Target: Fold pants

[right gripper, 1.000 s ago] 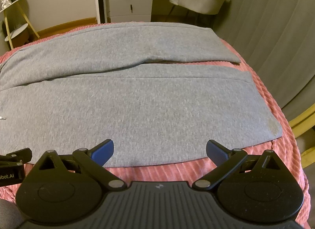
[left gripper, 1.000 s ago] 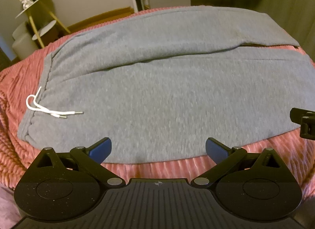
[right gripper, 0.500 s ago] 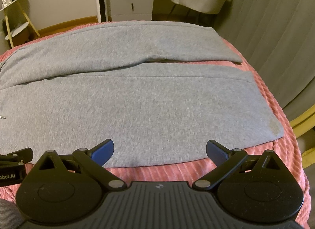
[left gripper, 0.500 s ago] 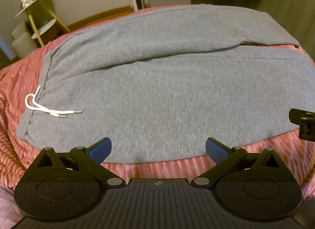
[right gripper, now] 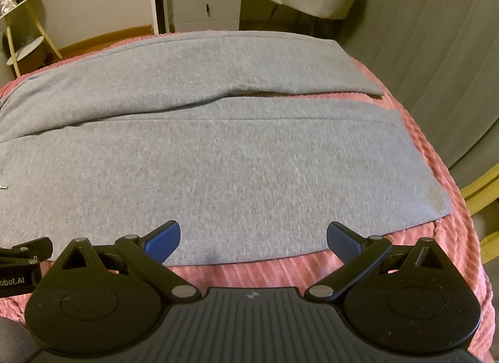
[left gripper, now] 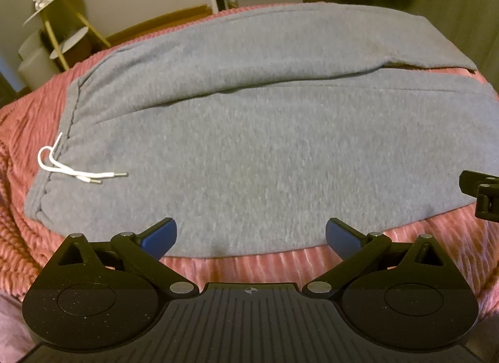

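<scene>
One pair of grey fleece sweatpants lies spread flat across a pink ribbed bedspread, waistband to the left with its white drawstring resting on the fabric, and two legs running off to the right, the far leg angled slightly away from the near leg so that a sliver of bedspread shows between their cuffs. Nothing has been folded yet, so this looks like the very start: the approach before the first lengthwise fold. The left gripper hovers at the near edge of the pants toward the waist end, its two blue-padded fingers spread wide with nothing between them; the right gripper hovers at the near hem of the near leg further toward the cuffs, likewise spread wide and empty. Each tool shows as a black edge in the other's view, so the two are side by side. The next move probably calls for both grippers to drop to the near edge, pinch the fabric, all layers if possible, and carry it over onto the far leg while keeping the two grips level so the fold stays straight. The loose drawstring could snag or trail. Count: one garment, two legs, one drawstring with two tipped ends, two grippers.
</scene>
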### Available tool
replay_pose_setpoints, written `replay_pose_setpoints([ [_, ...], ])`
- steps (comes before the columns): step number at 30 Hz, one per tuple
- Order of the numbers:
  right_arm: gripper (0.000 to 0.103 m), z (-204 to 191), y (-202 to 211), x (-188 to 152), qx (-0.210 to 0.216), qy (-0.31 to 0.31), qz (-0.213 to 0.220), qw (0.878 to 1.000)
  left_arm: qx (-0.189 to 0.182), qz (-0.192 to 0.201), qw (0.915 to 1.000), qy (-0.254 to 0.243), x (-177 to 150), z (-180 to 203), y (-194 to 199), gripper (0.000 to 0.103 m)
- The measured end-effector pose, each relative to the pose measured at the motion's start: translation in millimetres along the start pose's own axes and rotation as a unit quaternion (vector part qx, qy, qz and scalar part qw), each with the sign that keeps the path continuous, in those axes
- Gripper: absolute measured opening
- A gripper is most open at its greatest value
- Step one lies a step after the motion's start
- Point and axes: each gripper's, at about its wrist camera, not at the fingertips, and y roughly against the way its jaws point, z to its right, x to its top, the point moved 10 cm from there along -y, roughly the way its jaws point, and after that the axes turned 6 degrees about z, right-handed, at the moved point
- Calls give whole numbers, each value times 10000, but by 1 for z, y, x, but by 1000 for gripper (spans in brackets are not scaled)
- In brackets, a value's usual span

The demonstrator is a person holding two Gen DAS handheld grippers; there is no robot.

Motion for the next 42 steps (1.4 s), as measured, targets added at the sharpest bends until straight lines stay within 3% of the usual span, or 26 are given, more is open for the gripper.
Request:
replay_pose_setpoints([
  [38,100,4,-28,-1,77,-26,-148,9999,19,-280,9996,28,1,7,-23,103],
  [42,100,6,-36,3,263,-96,-99,9996,3,-328,9993,164,7,5,-30,103],
])
